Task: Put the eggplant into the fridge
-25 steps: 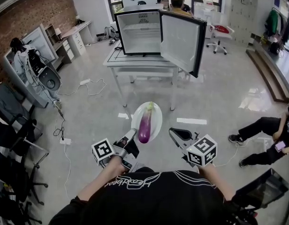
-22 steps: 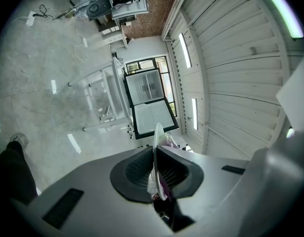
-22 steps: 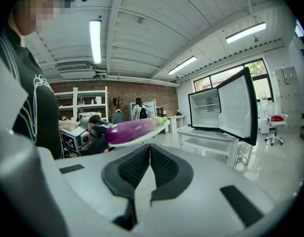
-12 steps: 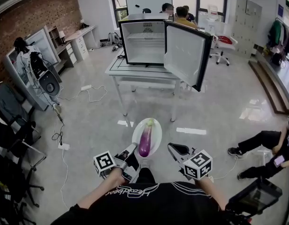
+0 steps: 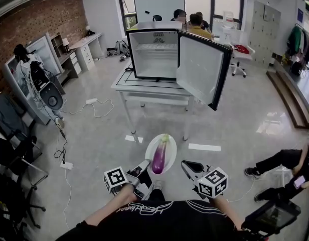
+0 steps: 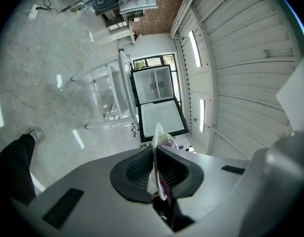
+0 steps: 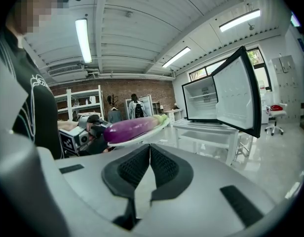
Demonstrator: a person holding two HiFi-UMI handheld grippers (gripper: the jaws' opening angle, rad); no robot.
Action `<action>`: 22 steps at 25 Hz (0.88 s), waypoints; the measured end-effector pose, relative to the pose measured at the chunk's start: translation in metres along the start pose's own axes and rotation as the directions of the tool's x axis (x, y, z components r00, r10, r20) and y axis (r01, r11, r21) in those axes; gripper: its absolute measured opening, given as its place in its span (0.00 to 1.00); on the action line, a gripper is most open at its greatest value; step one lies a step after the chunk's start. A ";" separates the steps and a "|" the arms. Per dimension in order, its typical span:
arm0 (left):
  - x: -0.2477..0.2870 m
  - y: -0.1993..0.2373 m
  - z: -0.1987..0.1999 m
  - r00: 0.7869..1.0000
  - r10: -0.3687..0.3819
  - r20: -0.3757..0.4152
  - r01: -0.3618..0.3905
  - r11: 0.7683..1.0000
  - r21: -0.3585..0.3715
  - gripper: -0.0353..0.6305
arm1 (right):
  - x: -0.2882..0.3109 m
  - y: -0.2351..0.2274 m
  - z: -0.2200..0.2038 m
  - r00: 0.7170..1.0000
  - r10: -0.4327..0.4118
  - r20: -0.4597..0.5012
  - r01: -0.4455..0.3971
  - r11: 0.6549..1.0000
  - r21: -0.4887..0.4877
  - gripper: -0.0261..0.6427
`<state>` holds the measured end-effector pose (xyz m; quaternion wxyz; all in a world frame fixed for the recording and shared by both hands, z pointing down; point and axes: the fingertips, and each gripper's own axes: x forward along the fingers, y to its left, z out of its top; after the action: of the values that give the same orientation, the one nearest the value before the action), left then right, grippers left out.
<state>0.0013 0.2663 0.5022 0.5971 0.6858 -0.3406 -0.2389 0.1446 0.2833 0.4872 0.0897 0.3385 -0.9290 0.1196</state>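
A purple eggplant (image 5: 158, 156) lies on a white oval plate (image 5: 169, 149) held out in front of me above the floor. My left gripper (image 5: 146, 164) is shut on the plate's left rim; in the left gripper view the plate (image 6: 155, 135) stands edge-on between the pads. My right gripper (image 5: 186, 165) is shut with nothing in it, just right of the plate and apart from it. In the right gripper view the eggplant (image 7: 132, 129) shows ahead to the left. The black fridge (image 5: 154, 54) stands open on a white table (image 5: 144, 88), its door (image 5: 202, 67) swung out to the right.
Two people sit behind the fridge by the window. A seated person's legs (image 5: 280, 159) stretch across the floor at the right. Cables (image 5: 94, 104) and a power strip lie on the floor to the left, next to racks and chairs (image 5: 14, 154).
The plate with the eggplant and both grippers have come forward towards the table and sunk a little. The fridge looks nearer. Both grips are unchanged.
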 end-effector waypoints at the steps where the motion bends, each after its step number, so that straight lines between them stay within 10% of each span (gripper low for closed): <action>1: 0.006 0.001 0.005 1.000 0.001 -0.003 -0.001 1.000 -0.003 0.09 | 0.005 -0.005 0.001 1.000 -0.002 -0.002 0.002 1.000 0.001 0.05; 22: 0.151 0.017 0.177 0.998 -0.020 -0.064 0.017 0.999 -0.050 0.09 | 0.162 -0.140 0.078 0.996 -0.086 -0.037 0.087 0.996 0.036 0.05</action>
<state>-0.0330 0.0355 0.4999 0.6224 0.6813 -0.3087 -0.2305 0.1065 0.0585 0.4755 0.1048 0.3779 -0.9093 0.1388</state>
